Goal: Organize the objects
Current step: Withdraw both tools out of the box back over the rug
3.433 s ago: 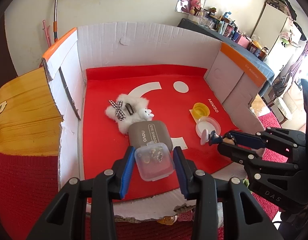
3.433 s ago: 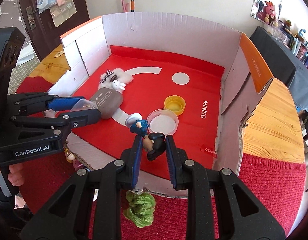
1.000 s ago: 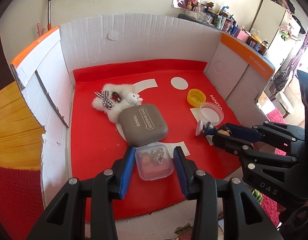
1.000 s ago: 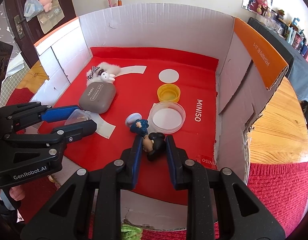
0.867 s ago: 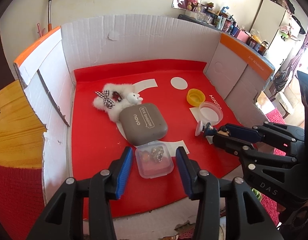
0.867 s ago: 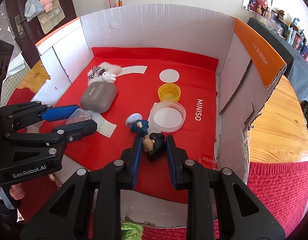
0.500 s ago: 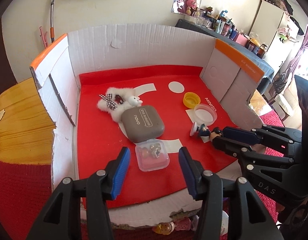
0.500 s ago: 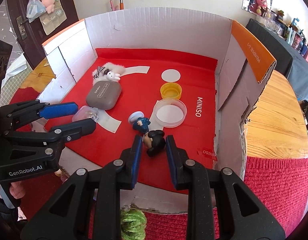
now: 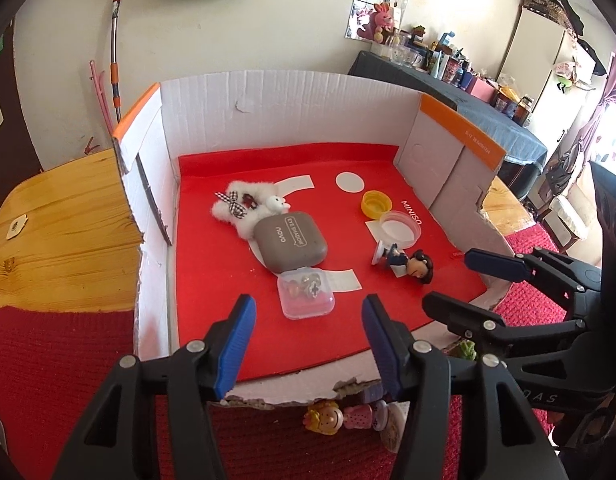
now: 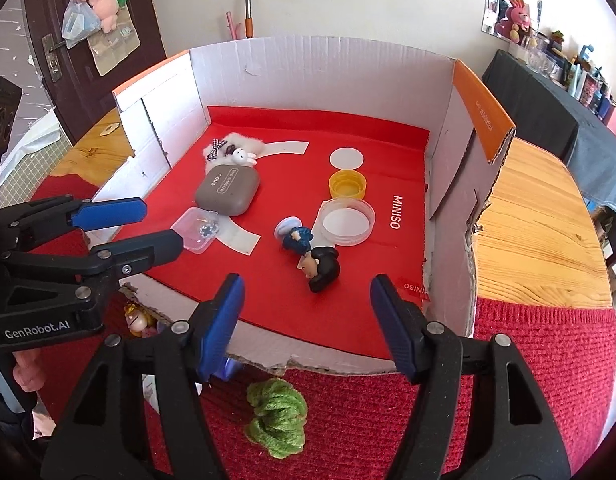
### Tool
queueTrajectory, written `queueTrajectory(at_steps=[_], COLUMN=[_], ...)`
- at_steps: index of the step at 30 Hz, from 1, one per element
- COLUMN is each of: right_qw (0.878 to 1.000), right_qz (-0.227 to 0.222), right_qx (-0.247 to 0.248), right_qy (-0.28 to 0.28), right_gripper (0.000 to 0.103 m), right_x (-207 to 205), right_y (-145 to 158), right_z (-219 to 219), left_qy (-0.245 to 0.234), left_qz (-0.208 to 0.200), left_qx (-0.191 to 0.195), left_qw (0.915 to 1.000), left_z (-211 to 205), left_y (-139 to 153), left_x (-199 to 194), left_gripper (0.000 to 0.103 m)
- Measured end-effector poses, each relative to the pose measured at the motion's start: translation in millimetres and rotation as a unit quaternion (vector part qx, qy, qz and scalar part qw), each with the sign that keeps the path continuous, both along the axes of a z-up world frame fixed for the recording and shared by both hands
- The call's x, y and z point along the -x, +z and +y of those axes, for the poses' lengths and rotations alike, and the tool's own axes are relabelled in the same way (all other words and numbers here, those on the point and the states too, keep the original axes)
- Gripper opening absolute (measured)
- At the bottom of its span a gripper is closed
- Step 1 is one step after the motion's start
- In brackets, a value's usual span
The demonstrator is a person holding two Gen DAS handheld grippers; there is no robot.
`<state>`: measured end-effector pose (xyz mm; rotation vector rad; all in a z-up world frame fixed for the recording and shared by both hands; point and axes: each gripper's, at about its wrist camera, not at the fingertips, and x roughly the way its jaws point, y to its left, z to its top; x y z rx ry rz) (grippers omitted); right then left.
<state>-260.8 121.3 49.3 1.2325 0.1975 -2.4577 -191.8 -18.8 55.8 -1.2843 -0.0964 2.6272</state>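
Observation:
A cardboard box [image 9: 291, 108] with a red floor holds the objects. A small clear case [image 9: 306, 295] [image 10: 197, 230] of trinkets lies on that floor, just ahead of my left gripper [image 9: 308, 308] [image 10: 161, 222]. Its jaws are opening and nothing is between the pads. A dark-haired figurine [image 10: 314, 258] [image 9: 408, 265] lies on its side ahead of my right gripper [image 10: 308, 286] [image 9: 448, 278]. Those jaws are opening too and touch nothing. Behind the clear case sit a grey eye-shadow case [image 9: 290, 241] and a white fluffy clip [image 9: 243, 208].
A yellow cap [image 10: 348, 185] and a clear round lid [image 10: 348, 222] rest near the box's right wall. The front wall is torn low. In front of it, a green yarn bundle [image 10: 277, 420] and small dolls [image 9: 328, 420] lie on red knitted cloth. The wooden table [image 10: 540, 224] flanks the box.
The left gripper has let go of the clear case and the right gripper of the figurine. Both have opened and drawn back and up; both objects stay on the red floor.

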Motion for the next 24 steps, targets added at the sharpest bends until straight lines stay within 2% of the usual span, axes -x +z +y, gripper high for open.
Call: queueTrajectory(at_steps=[3,10,14,21,24], right_qw=[1.000,1.000,1.000,0.999,0.999], right_qz=[0.005,0.013,0.020,0.033,0.040], right_qx=[0.003,0.006,0.009,0.012,0.014], right_qy=[-0.002,0.001,0.000,-0.004,-0.006], right_gripper=[0.064,0.065,0.071,0.073,0.078], right_x=[-5,-17,-25,-41,-49], right_y=[3,8,13,22,26], right_z=[2,1,3,8,10], left_qy=[0.003,0.006,0.009,0.014,0.014], left_qz=[0.001,0.009,0.016,0.026,0.030], left_qx=[-0.001,0.003,0.005,0.006,0.007], left_qw=[1.0000,0.9999,0.9998,0.9996,0.9994], left_z=[-2,-2,-3,-4,-3], left_y=[1,3,6,12,15], left_x=[-3,-15,-22,-34,-40], left_gripper=[0.058,0.068,0.075,0.080,0.085])
